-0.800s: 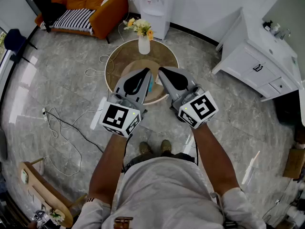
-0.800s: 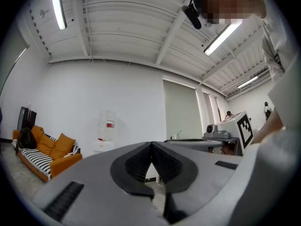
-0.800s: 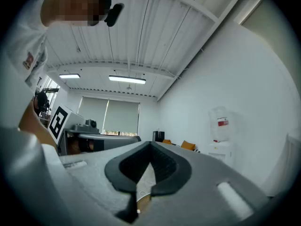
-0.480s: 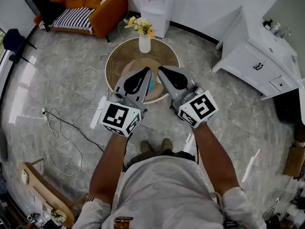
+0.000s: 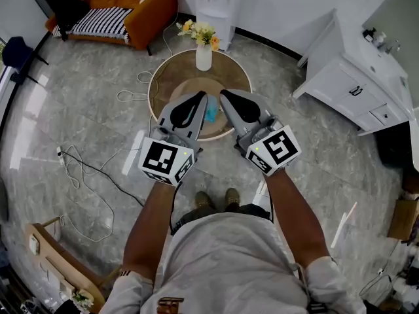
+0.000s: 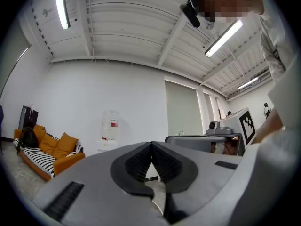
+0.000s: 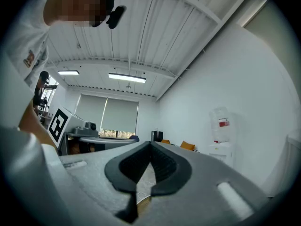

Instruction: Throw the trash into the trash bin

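Holding the left gripper [image 5: 200,98] and right gripper [image 5: 224,95] above the round bench [image 5: 175,77], you have both pairs of fingers [image 6: 136,161] pressed together, empty; the blue trash [image 5: 211,114] lies on it between them.

Open above most of the round table [image 5: 175,77], apart from a vase of flowers [image 5: 203,56] standing upright at the far edge and a small blue object [image 5: 211,114] lying toward the near edge. Only a narrow gap between the left gripper [image 5: 201,99] and the right gripper [image 5: 224,95], side by side over that near edge. Wide bare floor [image 5: 85,110] to both sides; loose cables [image 5: 85,172] on the left, a white cabinet [image 5: 347,87] well off to the right, a water dispenser [image 5: 216,2] beyond the table.
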